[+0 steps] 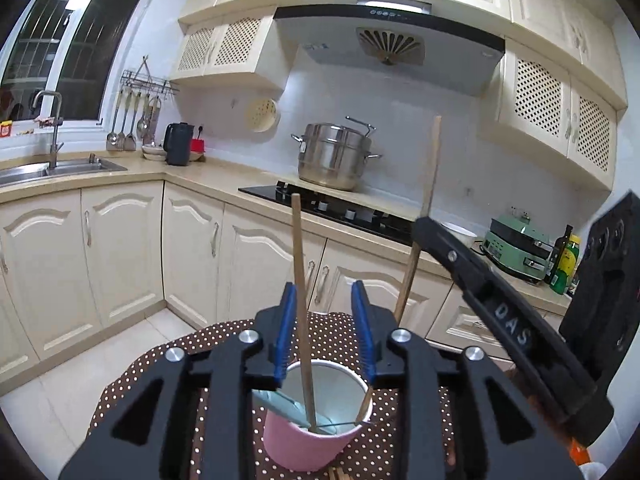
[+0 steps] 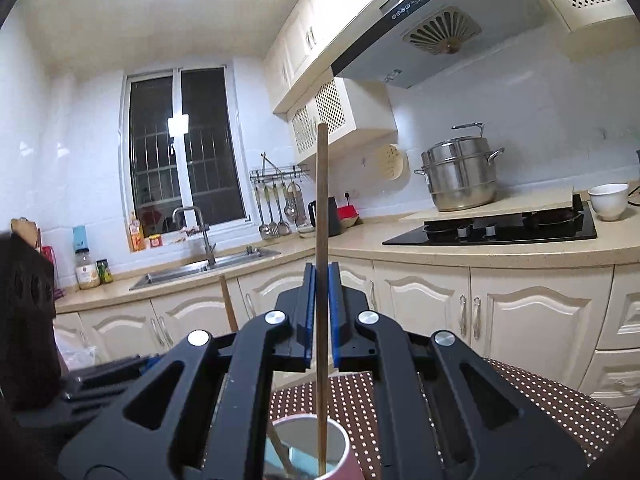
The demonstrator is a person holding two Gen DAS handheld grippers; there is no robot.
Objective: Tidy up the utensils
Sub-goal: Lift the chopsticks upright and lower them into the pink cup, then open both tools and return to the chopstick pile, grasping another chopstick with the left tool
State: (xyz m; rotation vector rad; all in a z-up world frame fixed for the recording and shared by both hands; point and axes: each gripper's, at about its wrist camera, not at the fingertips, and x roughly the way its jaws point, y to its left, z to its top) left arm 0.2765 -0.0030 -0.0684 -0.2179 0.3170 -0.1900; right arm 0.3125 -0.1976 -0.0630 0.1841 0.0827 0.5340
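Step in hand: dropping thin wooden chopsticks into the pink paper cup [image 1: 316, 432] with the white inside, which stands on the brown white-dotted tablecloth [image 1: 224, 340].

Left gripper [image 1: 324, 332] — blue pads spread apart, released. One wooden chopstick [image 1: 302, 312] stands between them, its tip down in the cup, leaning near the left pad; whether it still brushes that pad I cannot tell.

Right gripper [image 2: 321, 312] — clenched on the second wooden chopstick [image 2: 321, 240], held upright, its lower end already inside the cup's mouth.

Next move, as I judge it: the right pads must part so the stick rests against the rim, then both tools lift clear without tipping the light cup.

Hard to read: a pale green flat item [image 1: 280, 406] in the cup — unidentifiable. Cup base hidden behind gripper bodies. More wood at the left view's bottom edge, cut off.
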